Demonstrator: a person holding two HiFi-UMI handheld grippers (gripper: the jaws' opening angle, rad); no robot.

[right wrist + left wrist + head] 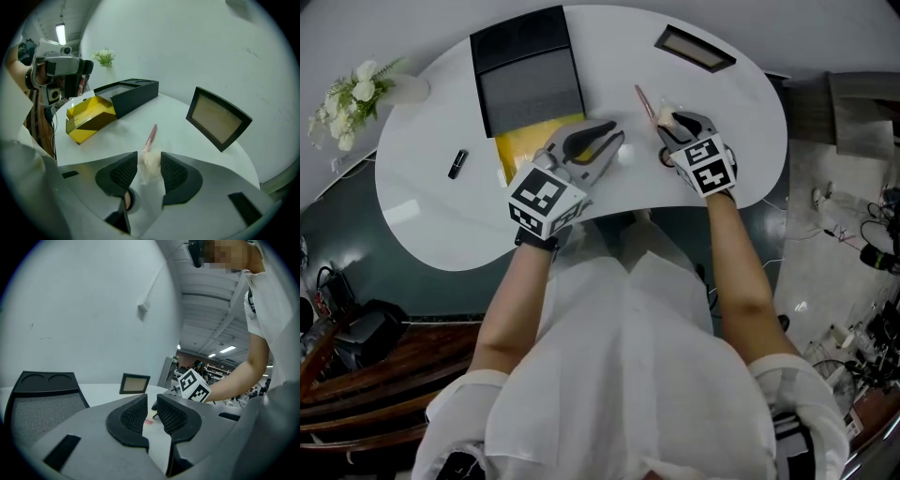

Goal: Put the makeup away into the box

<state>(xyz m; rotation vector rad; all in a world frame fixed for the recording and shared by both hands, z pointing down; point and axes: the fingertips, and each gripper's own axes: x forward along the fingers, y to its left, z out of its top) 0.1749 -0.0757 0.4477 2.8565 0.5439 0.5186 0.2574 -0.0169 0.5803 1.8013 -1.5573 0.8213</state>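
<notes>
Nearest to us, our right claw (149, 159) points steeply down at the white kidney-shaped tabletop (422, 220). Its jaws stand apart and straddle the pale soft head, wrapped in clear film, of a slim pink-handled makeup brush (644, 101). The pads sit just beside the head and we see no squeeze yet. Under the claw's left jaw lies a small round dark-rimmed compact with a peach centre (126, 199).

Our left claw (151, 399) is empty, its jaws a narrow gap apart, and in the head view it covers the near corner of the translucent yellow open-topped box (86, 117). Just behind that box stands the long black case with a grey inner panel (530, 89). We cannot tell which of the two is meant for the makeup. The brush lies to the right of both, in neither.

We judge that closing on the slippery wrapped head, not the handle, could let the brush slide or swing, so the handle droops and catches a box wall. A hard close might crush the bristles, the low jaw could nudge the compact, and our left claw could block the drop
</notes>
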